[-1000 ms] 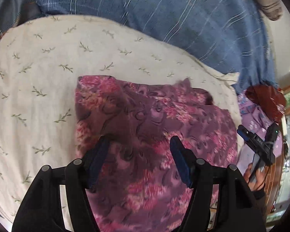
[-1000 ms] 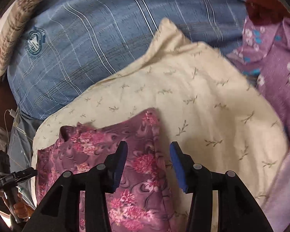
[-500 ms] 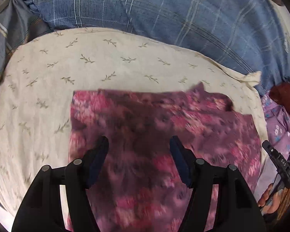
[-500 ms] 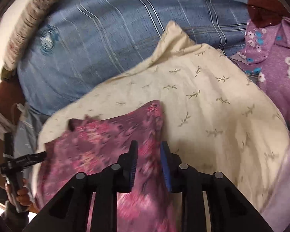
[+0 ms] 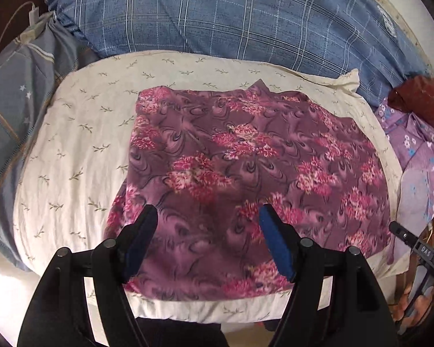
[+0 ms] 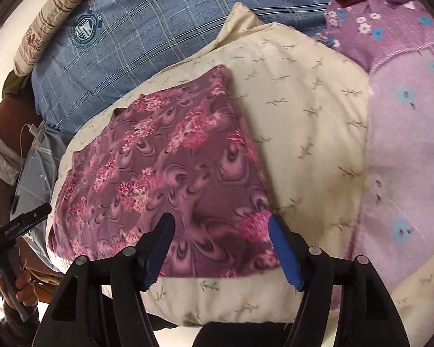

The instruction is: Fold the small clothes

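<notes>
The folded purple floral-print garment (image 5: 246, 179) lay flat on the cream leaf-patterned cushion (image 5: 81, 133), released, while the left gripper (image 5: 207, 243) and right gripper (image 6: 221, 248) hovered above, fingers opening and empty.

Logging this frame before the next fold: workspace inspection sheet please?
Surface: cream leaf-print pillow on blue plaid bedding.
Job's things: purple floral garment, folded flat on the pillow.
Clutter: lilac flowered clothes, dark red cloth.
Grippers: left gripper and right gripper opening above the garment, nothing gripped.
Cables: white charger cable, far left.
Surroundings: striped pillow, person's hand.
</notes>
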`<state>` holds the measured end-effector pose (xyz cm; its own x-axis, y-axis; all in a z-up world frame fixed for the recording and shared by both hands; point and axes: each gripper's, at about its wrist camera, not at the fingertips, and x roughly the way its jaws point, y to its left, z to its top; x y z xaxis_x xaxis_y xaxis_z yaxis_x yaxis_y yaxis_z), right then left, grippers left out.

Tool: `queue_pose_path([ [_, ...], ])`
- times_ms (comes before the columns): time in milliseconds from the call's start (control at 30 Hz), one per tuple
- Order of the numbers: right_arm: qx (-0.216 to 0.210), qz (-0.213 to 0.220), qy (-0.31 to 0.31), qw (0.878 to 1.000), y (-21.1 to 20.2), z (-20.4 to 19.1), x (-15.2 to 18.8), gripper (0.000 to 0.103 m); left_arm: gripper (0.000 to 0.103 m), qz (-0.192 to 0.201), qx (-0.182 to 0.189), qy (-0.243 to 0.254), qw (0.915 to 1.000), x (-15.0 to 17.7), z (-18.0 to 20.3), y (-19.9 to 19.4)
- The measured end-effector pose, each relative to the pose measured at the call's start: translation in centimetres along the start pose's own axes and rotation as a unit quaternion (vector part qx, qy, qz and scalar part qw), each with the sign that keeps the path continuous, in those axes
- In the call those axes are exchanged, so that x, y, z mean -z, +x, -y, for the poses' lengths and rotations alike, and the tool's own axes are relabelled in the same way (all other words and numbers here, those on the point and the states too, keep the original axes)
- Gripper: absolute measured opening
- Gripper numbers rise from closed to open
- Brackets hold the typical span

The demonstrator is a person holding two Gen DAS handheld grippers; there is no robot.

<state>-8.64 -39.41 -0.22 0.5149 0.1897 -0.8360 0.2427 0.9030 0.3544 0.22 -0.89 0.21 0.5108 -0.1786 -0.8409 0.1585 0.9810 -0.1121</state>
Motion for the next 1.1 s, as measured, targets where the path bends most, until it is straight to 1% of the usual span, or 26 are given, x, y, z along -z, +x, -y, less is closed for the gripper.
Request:
queue_pose_path([
  [100,0.003,0.006,0.007,1.000,-0.8,0.4,0.3,0.075,0.073,0.012,-0.011,0.017,0.9997,0.7,0.3,-1.0],
  [167,0.001,0.007,0.011,1.000,-1.1,0.6,0.6,0.076,0.073,0.015,-0.012,0.019,0.9996,0.8,0.4,-1.2],
  [267,0.002,0.009,0.015,1.000,-1.5,0.6,1.1,0.080,0.073,0.018,-0.013,0.010,0.9997,0.9,-0.1,-1.4],
  [400,0.005,0.010,0.019,1.000,-1.6,1.0,1.1,0.084,0.073,0.009,-0.021,-0.004,0.9997,1.3,-1.5,-1.7],
  [467,-0.004,0.010,0.031,0.999,-1.6,1.7,1.2,0.085,0.073,0.010,0.000,-0.027,0.9996,2.2,-3.0,-2.2],
  [533,-0.026,0.003,0.044,0.999,-1.2,2.3,1.5,0.085,0.073,-0.006,0.054,-0.063,0.9966,3.5,-5.1,-2.3],
  [600,-0.039,-0.007,0.052,0.998,-0.4,2.4,1.8,0.085,0.073,-0.029,0.097,-0.095,0.9903,4.8,-6.4,-1.7],
  [633,-0.044,-0.010,0.054,0.998,0.0,2.4,2.0,0.085,0.073,-0.044,0.120,-0.119,0.9847,5.5,-7.2,-1.0],
  [667,-0.051,-0.011,0.057,0.997,0.7,2.3,2.1,0.085,0.073,-0.054,0.132,-0.137,0.9803,6.1,-7.7,-0.3],
  [700,-0.049,-0.011,0.060,0.997,1.3,2.2,2.1,0.085,0.073,-0.065,0.138,-0.151,0.9766,6.4,-8.0,0.4],
  [733,-0.045,-0.011,0.063,0.997,1.6,2.1,2.1,0.087,0.073,-0.082,0.149,-0.167,0.9712,6.7,-8.2,1.4],
  [800,-0.050,-0.010,0.072,0.996,2.3,2.2,2.0,0.087,0.073,-0.098,0.167,-0.178,0.9648,6.8,-7.8,2.6],
  [867,-0.057,0.003,0.073,0.996,2.2,2.2,1.9,0.079,0.073,-0.104,0.172,-0.181,0.9627,6.4,-7.2,3.3],
  [900,-0.063,0.011,0.067,0.996,1.9,2.2,1.7,0.058,0.073,-0.101,0.177,-0.184,0.9617,6.1,-6.9,3.4],
  [933,-0.065,0.018,0.058,0.996,1.7,2.2,1.6,0.032,0.073,-0.094,0.176,-0.187,0.9620,5.7,-6.6,3.6],
  [967,-0.055,0.015,0.055,0.997,1.7,2.4,1.5,0.026,0.073,-0.092,0.172,-0.187,0.9627,5.4,-6.7,3.8],
  [1000,-0.044,0.010,0.056,0.997,1.8,2.9,1.5,0.024,0.072,-0.097,0.165,-0.191,0.9628,5.2,-6.6,4.4],
  [1033,-0.041,0.005,0.065,0.997,2.1,3.6,1.5,0.024,0.066,-0.104,0.165,-0.199,0.9604,5.2,-6.8,4.9],
  [1067,-0.050,0.000,0.080,0.996,2.2,4.3,1.7,0.025,0.062,-0.107,0.167,-0.201,0.9591,5.2,-7.0,5.1],
  [1100,-0.059,0.001,0.087,0.994,2.0,4.6,1.8,0.028,0.062,-0.104,0.167,-0.196,0.9606,5.4,-7.0,4.7],
])
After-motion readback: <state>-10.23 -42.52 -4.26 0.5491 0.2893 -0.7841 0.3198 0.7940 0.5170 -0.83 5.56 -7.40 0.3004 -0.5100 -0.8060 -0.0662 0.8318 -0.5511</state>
